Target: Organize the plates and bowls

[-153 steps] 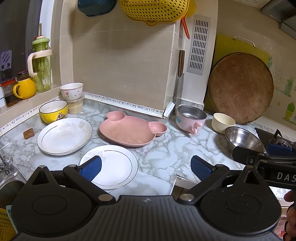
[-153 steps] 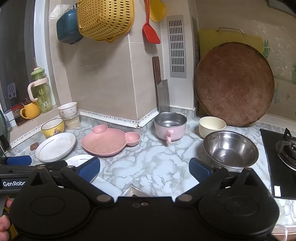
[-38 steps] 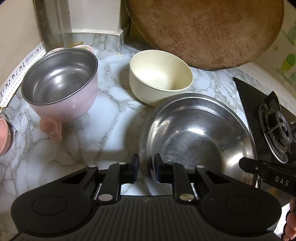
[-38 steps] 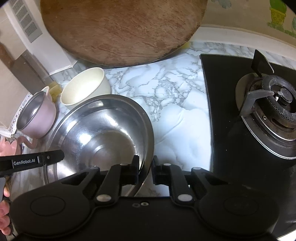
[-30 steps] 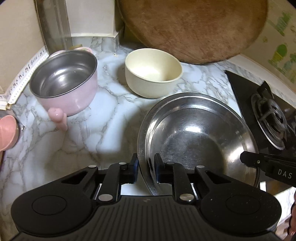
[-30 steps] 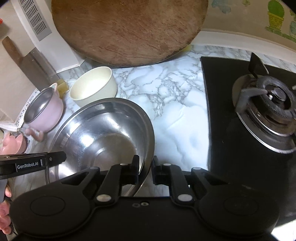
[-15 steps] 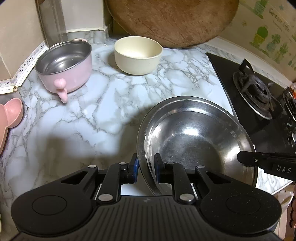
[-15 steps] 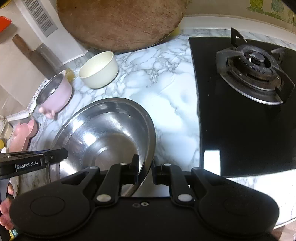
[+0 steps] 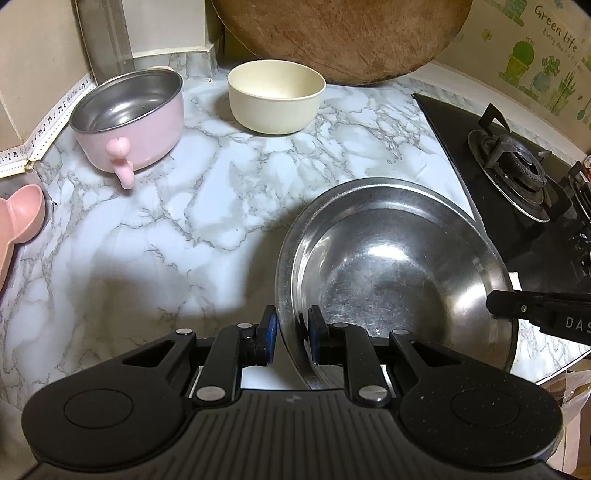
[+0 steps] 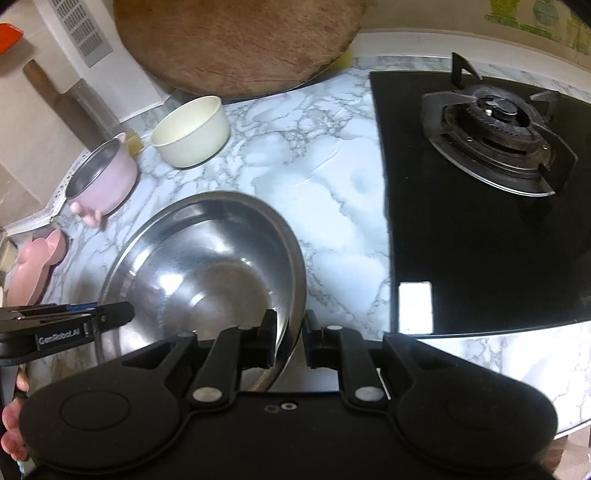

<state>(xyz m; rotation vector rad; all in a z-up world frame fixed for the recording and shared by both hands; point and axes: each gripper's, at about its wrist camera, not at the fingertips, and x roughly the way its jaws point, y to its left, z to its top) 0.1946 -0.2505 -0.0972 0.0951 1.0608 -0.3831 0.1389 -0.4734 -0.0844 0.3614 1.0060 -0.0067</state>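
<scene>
A wide steel bowl (image 9: 391,266) (image 10: 207,266) hangs just above the marble counter, held from both sides. My left gripper (image 9: 290,336) is shut on its left rim, one pad inside and one outside. On the opposite rim my right gripper (image 10: 290,339) is shut the same way. Each gripper shows in the other's view as a black bar at the bowl's edge. Farther back stand a cream bowl (image 9: 276,95) (image 10: 190,131) and a pink steel-lined bowl (image 9: 129,118) (image 10: 101,181) with a handle. A pink ear-shaped plate (image 9: 18,221) (image 10: 35,266) lies at the left.
A round wooden board (image 9: 340,33) (image 10: 236,40) leans on the back wall. The black gas hob (image 10: 491,184) (image 9: 524,192) with its burner fills the right side. A cleaver (image 10: 51,92) hangs at the back left. The counter's front edge runs just right of the bowl.
Both grippers have drawn the steel bowl back toward the counter's front edge, away from the cream and pink bowls, which now look smaller and farther. The grip on the rim is unchanged.
</scene>
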